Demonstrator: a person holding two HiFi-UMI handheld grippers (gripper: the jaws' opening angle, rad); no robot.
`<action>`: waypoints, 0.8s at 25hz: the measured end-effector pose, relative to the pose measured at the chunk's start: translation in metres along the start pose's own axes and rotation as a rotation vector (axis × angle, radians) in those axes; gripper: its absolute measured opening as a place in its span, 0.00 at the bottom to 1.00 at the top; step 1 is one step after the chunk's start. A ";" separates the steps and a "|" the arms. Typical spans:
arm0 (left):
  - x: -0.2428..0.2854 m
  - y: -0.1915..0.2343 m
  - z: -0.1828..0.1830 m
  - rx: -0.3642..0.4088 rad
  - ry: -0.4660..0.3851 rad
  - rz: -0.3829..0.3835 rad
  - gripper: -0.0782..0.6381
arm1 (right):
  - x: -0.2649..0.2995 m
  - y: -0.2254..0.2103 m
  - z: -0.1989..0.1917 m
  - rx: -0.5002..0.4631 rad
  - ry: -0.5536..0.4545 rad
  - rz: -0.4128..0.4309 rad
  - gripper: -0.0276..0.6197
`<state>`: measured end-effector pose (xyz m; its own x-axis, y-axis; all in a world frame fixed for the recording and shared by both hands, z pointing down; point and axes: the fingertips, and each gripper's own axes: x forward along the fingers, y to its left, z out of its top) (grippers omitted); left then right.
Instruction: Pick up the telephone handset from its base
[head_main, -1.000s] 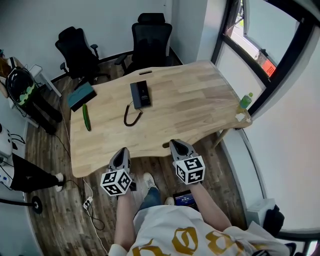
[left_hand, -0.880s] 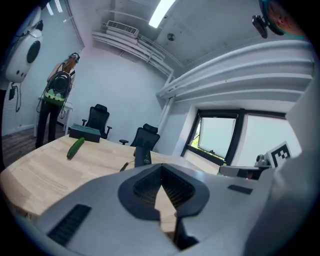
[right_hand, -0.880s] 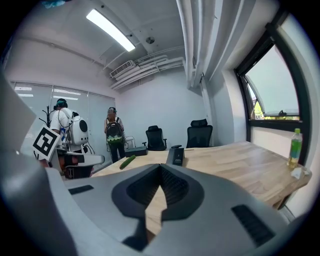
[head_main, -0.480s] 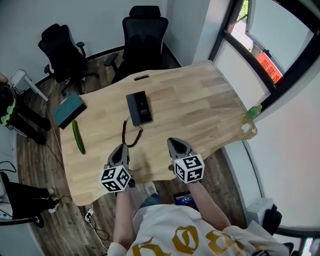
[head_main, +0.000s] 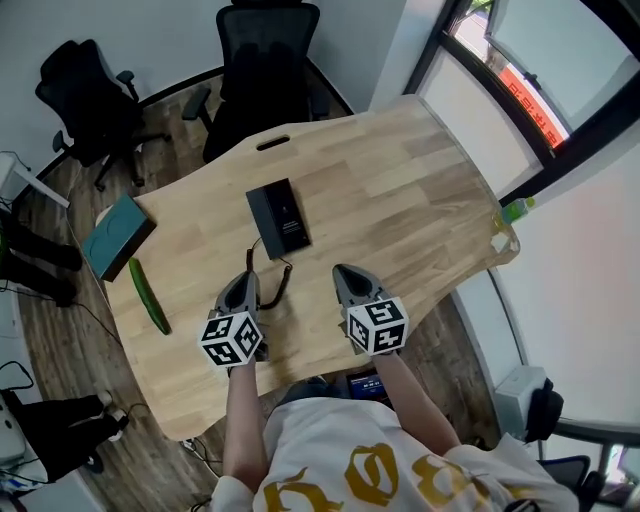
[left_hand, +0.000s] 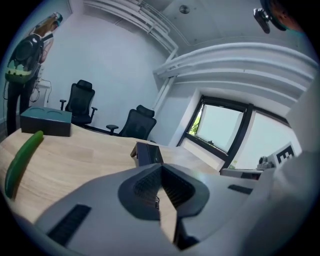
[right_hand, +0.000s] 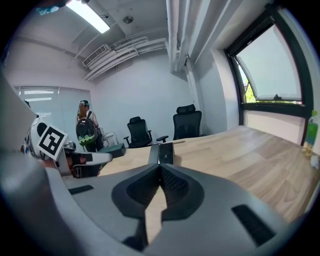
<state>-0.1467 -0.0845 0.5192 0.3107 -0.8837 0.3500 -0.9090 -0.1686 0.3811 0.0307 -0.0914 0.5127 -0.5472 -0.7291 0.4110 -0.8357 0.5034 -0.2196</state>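
The black telephone (head_main: 279, 218) lies flat near the middle of the wooden table (head_main: 420, 190), with its handset on the base. Its dark coiled cord (head_main: 277, 283) trails toward the near edge. My left gripper (head_main: 243, 284) is shut and empty, its tip just left of the cord and short of the phone. My right gripper (head_main: 344, 272) is also shut and empty, to the right of the cord. In the left gripper view the telephone (left_hand: 148, 154) stands just beyond my left gripper (left_hand: 160, 167). The right gripper view shows the telephone (right_hand: 164, 152) beyond my right gripper (right_hand: 160, 167).
A green cucumber (head_main: 147, 295) and a teal box (head_main: 110, 235) lie at the table's left end. A green bottle (head_main: 512, 210) stands at the right corner. Two black office chairs (head_main: 262, 60) stand behind the table. A person with a backpack (right_hand: 86, 131) stands at the far left.
Both grippers have moved forward from in front of the table's near edge to over the tabletop, closer to the phone and cord. Both stayed shut.
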 end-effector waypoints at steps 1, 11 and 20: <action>0.003 0.003 -0.001 0.000 0.011 -0.001 0.12 | 0.001 0.001 -0.002 0.007 0.006 -0.003 0.05; 0.010 0.016 0.017 -0.027 0.000 0.001 0.12 | 0.009 -0.006 0.017 -0.057 0.010 -0.037 0.05; 0.016 0.032 0.031 -0.071 -0.025 0.021 0.12 | 0.026 -0.005 0.034 -0.087 0.007 -0.014 0.05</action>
<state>-0.1798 -0.1178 0.5106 0.2842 -0.8973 0.3378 -0.8929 -0.1194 0.4341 0.0191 -0.1289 0.4941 -0.5349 -0.7334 0.4196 -0.8359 0.5317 -0.1362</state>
